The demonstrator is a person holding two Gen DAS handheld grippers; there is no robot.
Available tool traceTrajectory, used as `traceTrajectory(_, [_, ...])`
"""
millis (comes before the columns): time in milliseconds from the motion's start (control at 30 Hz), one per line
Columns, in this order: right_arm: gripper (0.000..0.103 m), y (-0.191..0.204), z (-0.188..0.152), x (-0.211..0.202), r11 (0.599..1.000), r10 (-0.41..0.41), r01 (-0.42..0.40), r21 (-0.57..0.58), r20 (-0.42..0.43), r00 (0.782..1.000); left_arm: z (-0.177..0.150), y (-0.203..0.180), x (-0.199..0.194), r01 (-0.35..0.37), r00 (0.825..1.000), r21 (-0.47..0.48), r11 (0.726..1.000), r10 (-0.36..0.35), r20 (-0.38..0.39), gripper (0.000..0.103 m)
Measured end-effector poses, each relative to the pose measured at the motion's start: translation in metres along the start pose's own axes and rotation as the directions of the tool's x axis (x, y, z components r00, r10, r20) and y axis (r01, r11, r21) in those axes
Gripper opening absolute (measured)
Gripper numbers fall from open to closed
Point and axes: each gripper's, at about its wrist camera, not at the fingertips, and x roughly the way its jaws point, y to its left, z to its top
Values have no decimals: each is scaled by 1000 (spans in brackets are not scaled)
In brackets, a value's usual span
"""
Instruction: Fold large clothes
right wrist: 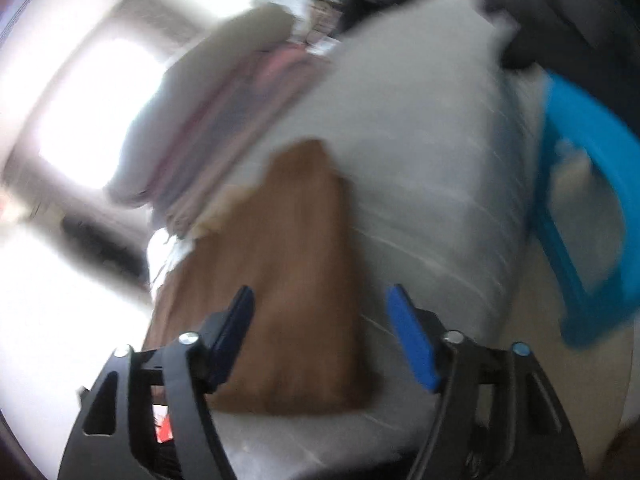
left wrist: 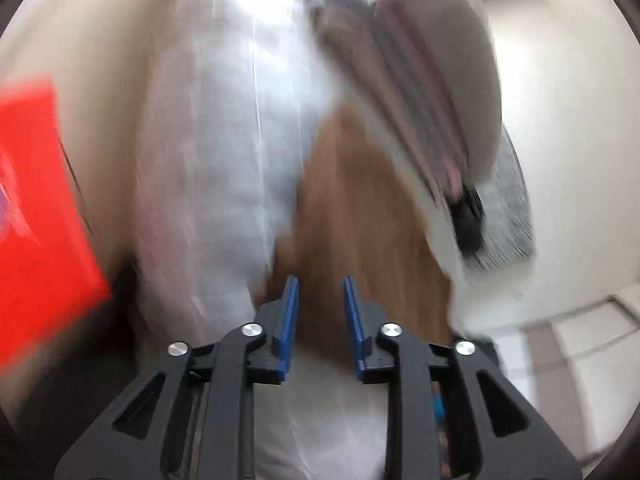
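A: How far is the folding now, do you think?

B: The brown garment lies on the white surface as a flat, rather tidy rectangle. To me it looks already folded, at least one time or more. The pictures are blurred, so I cannot count the layers.

A: And the hand-held grippers, do they hold it?

B: No. In the left wrist view the left hand-held gripper has its blue pads only a little apart, with nothing between them; the brown garment lies beyond the tips. The right hand-held gripper has its jaws wide apart and also empty. It hangs over the near part of the garment, but I cannot see any contact.

A: Is something else finished?

B: There is a stack of folded clothes at the far side of the surface, just beside the brown piece, with grey and pink layers. I judge these are earlier pieces, already done. In the left view the same stack sits to the right.

A: So what is left?

B: Probably to move the brown piece onto the stack, or give it one more fold. A blue basket stands at the right edge; whether more clothes wait inside, I cannot tell.
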Motion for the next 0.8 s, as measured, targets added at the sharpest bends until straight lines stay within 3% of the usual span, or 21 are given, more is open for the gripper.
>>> traceTrajectory(67, [78, 37, 8, 16, 995, 54, -54, -89, 7, 998, 5, -19, -13, 6, 994, 48, 999, -11, 106, 43])
traceTrajectory(133, [79, 71, 16, 44, 986, 64, -64, -151, -8, 998, 4, -53, -8, 44, 979, 150, 988, -73, 188, 56])
traceTrajectory(233, [80, 124, 27, 95, 963, 52, -52, -265, -4, 999, 2, -101, 32, 70, 954, 321, 945, -157, 256, 60])
traceTrajectory(333, [80, 150, 45, 148, 950, 35, -34, -312, -4, 999, 12, -123, 98, 12, 955, 378, 926, -123, 270, 60])
traceTrajectory(433, [80, 145, 59, 201, 935, -40, 37, -353, -2, 999, 24, -117, 165, -52, 974, 317, 947, -23, 227, 60])
traceTrajectory(533, [80, 103, 68, 246, 939, -142, 123, -320, -38, 989, 36, -106, 216, -95, 981, 279, 956, 42, 188, 60])
traceTrajectory(600, [80, 68, 80, 267, 972, -79, 60, -227, -75, 994, 39, -106, 232, -89, 981, 288, 954, 34, 190, 60])
traceTrajectory(733, [80, 44, 97, 261, 993, 45, -48, -108, -39, 998, 45, -115, 253, -129, 979, 331, 935, 66, 194, 60])
traceTrajectory(800, [80, 47, 94, 249, 993, 42, -43, -109, -12, 999, 44, -114, 249, -121, 978, 333, 935, 55, 201, 60])
